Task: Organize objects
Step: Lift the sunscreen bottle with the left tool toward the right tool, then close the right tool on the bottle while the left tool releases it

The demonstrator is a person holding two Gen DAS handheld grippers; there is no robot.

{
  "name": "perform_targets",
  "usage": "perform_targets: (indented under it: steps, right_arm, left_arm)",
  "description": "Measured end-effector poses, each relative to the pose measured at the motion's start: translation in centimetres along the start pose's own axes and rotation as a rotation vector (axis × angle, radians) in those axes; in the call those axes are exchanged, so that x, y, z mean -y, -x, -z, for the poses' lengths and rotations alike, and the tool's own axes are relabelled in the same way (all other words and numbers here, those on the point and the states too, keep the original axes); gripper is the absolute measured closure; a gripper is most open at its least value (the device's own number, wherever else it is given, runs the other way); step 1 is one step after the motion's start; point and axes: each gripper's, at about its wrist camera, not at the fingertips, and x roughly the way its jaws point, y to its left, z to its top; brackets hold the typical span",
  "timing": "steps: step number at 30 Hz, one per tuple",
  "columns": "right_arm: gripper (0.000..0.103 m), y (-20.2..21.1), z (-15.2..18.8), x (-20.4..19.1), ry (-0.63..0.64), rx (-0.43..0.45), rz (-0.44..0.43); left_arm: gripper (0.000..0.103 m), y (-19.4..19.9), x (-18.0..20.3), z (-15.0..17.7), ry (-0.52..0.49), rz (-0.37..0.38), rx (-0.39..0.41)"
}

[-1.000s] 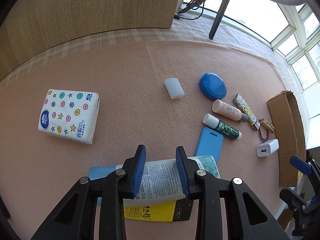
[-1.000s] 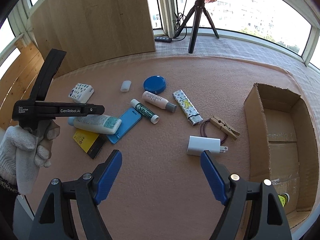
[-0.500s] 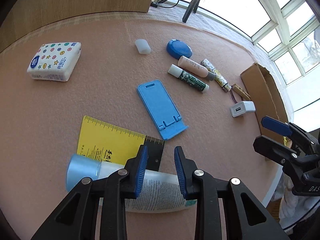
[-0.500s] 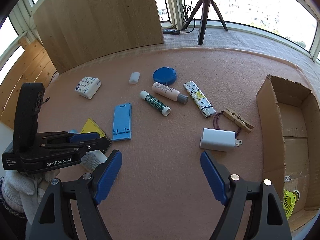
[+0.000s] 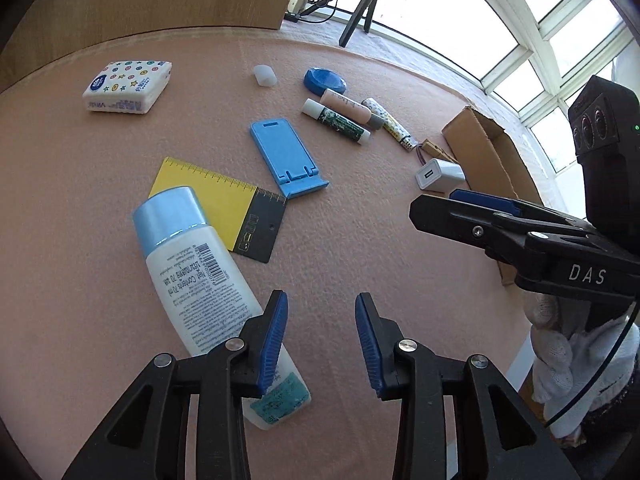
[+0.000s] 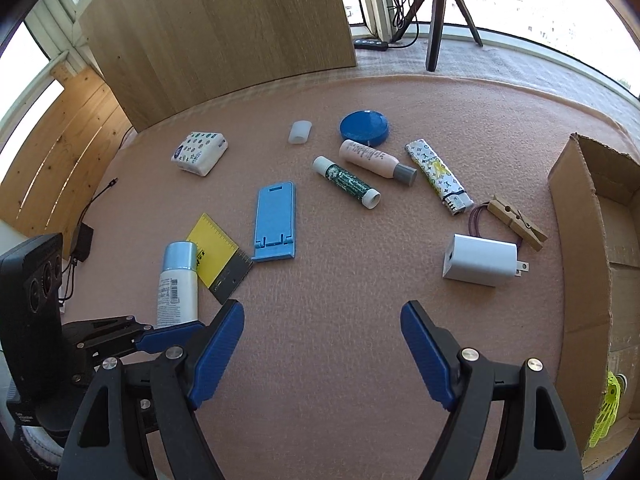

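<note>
Work surface: pink felt-textured mat (image 6: pixel 340 312), soft, matt, slightly pebbled. Cardboard box (image 6: pixel 596 264) stands open at the right edge; judged the likely destination for the loose items.

Lotion tube (image 5: pixel 208 280) lies flat at the near left, off the jaws and resting on the mat. Long axis runs from its pale blue cap at far left to the crimped tail at near right; the tail passes under the left finger of the left gripper (image 5: pixel 322 346). Body is smooth white plastic, printed, flattening toward the crimp; likely slippery and yielding under pressure. Its cap end overlaps the yellow ruler (image 5: pixel 222 204), a thin stiff card with a black end.

Left gripper: jaws apart and opening, nothing between the ribbed blue pads but bare mat. The tube sits to the left of the gap, touching or just under the left finger; which, cannot be told.

Right gripper (image 6: pixel 322 350): jaws wide apart, empty, over bare mat in the near centre, well apart from the tube. Left hand is plainly the nearer.

Smaller items further out: blue phone stand (image 6: pixel 276 220), white charger (image 6: pixel 478 260), wooden clothespin (image 6: pixel 516 222), all rigid
</note>
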Motion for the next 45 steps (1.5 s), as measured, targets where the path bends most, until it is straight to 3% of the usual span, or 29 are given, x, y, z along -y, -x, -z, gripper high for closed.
perform_targets:
  steps: [2,6,10,13,24,35,40,45]
  right_arm:
    - [0.026,-0.2,0.0,-0.3,-0.002,-0.002,-0.016]
    - [0.026,-1.0,-0.3,-1.3,0.004,-0.021,-0.065]
    - [0.026,-1.9,-0.8,-3.0,0.031,-0.041,-0.107]
    - [0.026,-3.0,-1.1,-4.3,0.056,-0.070,-0.141]
    - [0.026,-6.8,-1.6,-7.6,0.117,-0.200,-0.235]
    - [0.037,-8.4,-1.3,-9.8,0.151,-0.261,-0.268]
    - [0.053,-8.8,-1.0,-10.1,0.144,-0.280,-0.286]
    - [0.060,-8.8,-0.7,-10.0,0.127,-0.288,-0.307]
  left_arm:
    - [0.059,1.3,-0.1,0.5,-0.005,-0.038,0.026]
    - [0.040,3.2,-1.2,0.9,-0.007,-0.154,0.069]
    - [0.031,3.9,-3.6,1.0,0.062,-0.161,0.077]
    - [0.031,3.9,-5.1,1.1,0.111,-0.137,0.085]
    - [0.033,1.7,-5.4,1.0,0.128,-0.093,0.075]
    - [0.054,0.4,-5.9,1.1,0.174,-0.026,0.051]
    - [0.056,0.5,-6.2,1.0,0.196,-0.011,0.053]
    - [0.060,0.6,-6.3,1.0,0.205,-0.009,0.061]
